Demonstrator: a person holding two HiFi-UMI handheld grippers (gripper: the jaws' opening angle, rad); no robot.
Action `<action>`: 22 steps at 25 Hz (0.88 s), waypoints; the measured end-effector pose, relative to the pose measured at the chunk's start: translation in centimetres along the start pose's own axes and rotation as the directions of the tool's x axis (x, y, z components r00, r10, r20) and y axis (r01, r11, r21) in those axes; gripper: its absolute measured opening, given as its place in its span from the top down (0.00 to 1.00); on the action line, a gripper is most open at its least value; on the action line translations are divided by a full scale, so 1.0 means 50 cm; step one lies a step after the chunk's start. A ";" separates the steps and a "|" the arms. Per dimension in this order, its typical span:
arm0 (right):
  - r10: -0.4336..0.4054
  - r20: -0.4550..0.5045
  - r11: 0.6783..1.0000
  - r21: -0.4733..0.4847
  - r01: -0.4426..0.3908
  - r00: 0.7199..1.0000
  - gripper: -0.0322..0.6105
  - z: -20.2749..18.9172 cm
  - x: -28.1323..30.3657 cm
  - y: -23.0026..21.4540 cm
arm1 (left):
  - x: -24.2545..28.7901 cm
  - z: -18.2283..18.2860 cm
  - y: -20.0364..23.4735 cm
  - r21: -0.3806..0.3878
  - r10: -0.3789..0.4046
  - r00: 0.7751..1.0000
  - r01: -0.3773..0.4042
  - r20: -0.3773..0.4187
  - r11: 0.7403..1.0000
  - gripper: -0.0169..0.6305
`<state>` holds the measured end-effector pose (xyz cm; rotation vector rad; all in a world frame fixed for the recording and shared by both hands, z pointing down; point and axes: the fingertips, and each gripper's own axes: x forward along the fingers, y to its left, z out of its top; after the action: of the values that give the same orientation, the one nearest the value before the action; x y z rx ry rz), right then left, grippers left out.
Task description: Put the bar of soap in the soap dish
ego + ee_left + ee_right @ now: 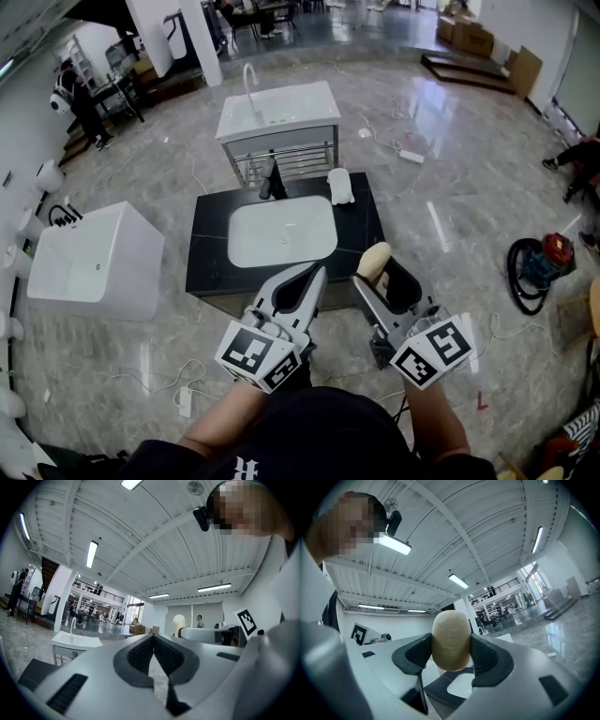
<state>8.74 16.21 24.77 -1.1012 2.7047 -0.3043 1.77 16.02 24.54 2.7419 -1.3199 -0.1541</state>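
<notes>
In the head view, a black worktop [208, 246] with a white sink [281, 232] set into it stands on the grey stone floor [441, 187] at the middle of the frame. A black tap [271, 178] rises at the worktop's far edge. Just right of the tap, near the upper right corner of the worktop, lies a small white object [340, 186]; it is too small to make out its form. The left hand-held gripper [313, 274] points at the worktop's near edge from the lower middle of the frame. The right hand-held gripper [379, 270] sits beside it to the right, holding the bar of soap [373, 258] at its tip, over the worktop's near right corner. A white washstand [278, 112] stands further back, and a white tub [89, 262] is at the left.

In the left gripper view, the jaws are pressed together at their tips with nothing between them. The other gripper and its pale soap show at the right of the frame.

In the right gripper view, the jaws are clamped on the cream, oval soap. It stands upright between the ribbed black pads [483, 654], with its rounded top above them. The worktop and sink show below, at the lower middle of the frame.
</notes>
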 end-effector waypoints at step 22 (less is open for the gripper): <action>-0.144 -0.055 0.989 0.028 0.146 0.988 0.55 -0.026 0.369 -0.188 | 0.241 0.003 0.353 -0.034 -0.106 0.994 0.105 -0.009 0.994 0.96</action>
<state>1.69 -3.24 26.48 -1.3009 2.6594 -0.4040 -4.43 -4.38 26.04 2.7808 -1.1592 -0.1670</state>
